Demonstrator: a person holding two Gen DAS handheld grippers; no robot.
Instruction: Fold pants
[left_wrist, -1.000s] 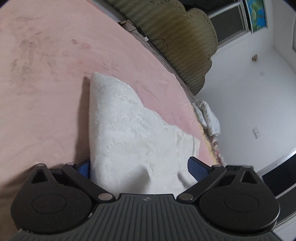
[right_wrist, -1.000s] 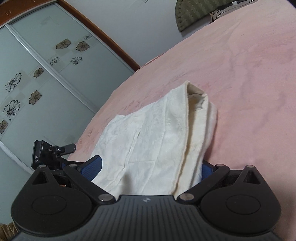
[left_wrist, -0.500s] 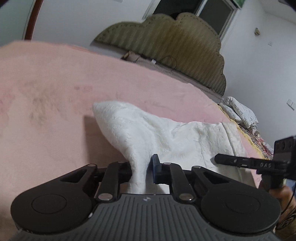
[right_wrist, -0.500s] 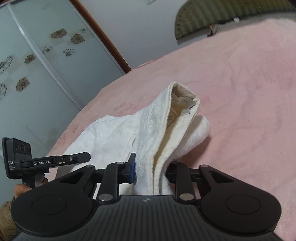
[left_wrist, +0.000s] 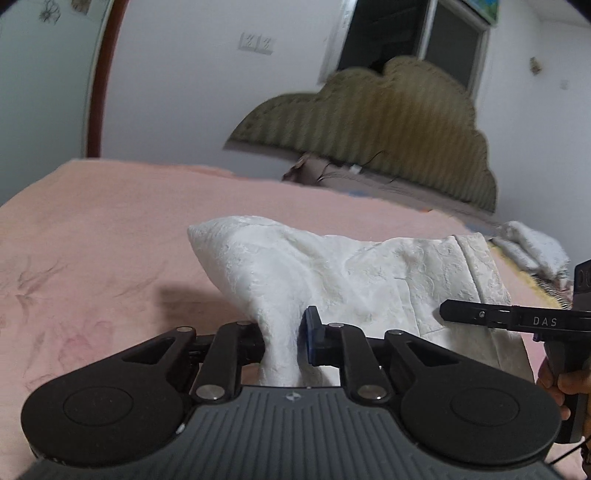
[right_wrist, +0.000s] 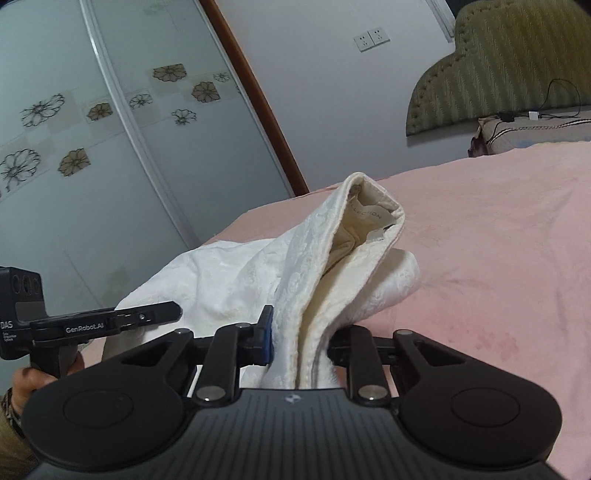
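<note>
We have the white pants (left_wrist: 354, 280) bunched on the pink bed (left_wrist: 92, 240), toward its near edge. Our left gripper (left_wrist: 282, 341) is clamped on one gathered fold; our right gripper (right_wrist: 301, 341) is clamped on the thick waistband end, lifted off the bed.

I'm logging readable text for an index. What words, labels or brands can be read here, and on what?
"DAS": side of the black right gripper.
"GenRobot.AI": arm of the black left gripper.
"DAS": left gripper's body; smaller print beneath too small to read.
"...LLECTION", partly hidden: label inside the white textured pants.
</note>
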